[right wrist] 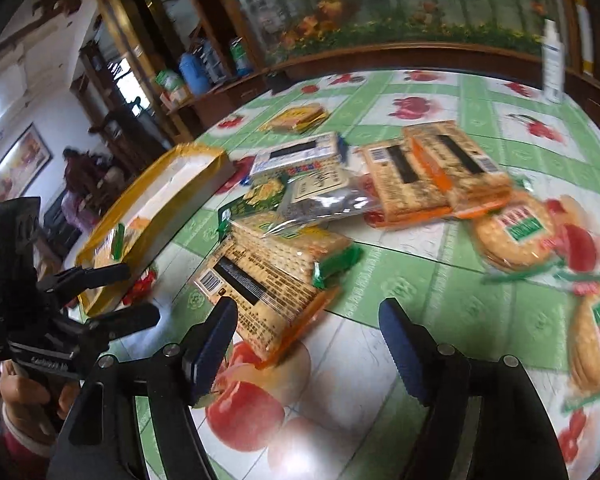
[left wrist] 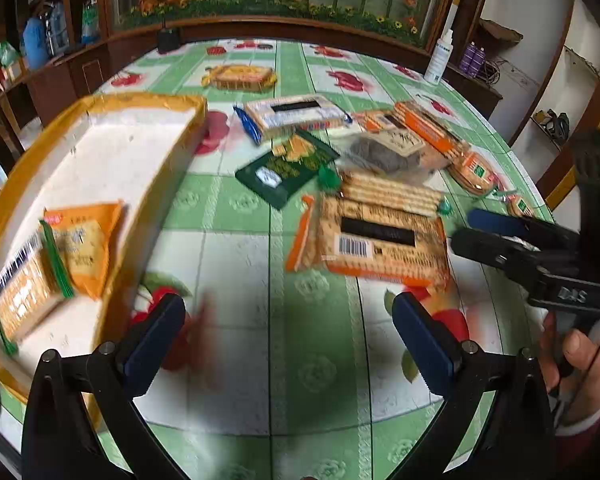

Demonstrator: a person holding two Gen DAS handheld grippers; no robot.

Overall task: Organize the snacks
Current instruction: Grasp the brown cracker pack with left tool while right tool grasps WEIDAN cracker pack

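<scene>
Yellow-rimmed tray (left wrist: pixel 148 100) at nine o'clock holds two cracker packs (left wrist: pixel 60 256); many packets (left wrist: pixel 384 240) remain on counter (left wrist: pixel 240 280); left tongs (left wrist: pixel 288 340) and right tongs (right wrist: pixel 308 344) apart, empty.

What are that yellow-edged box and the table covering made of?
The box looks like white foam: matte, pitted walls, rim wrapped in glossy yellow tape. The table covering seems to be printed plastic sheet, smooth with a slight sheen, though cloth cannot be ruled out.
</scene>
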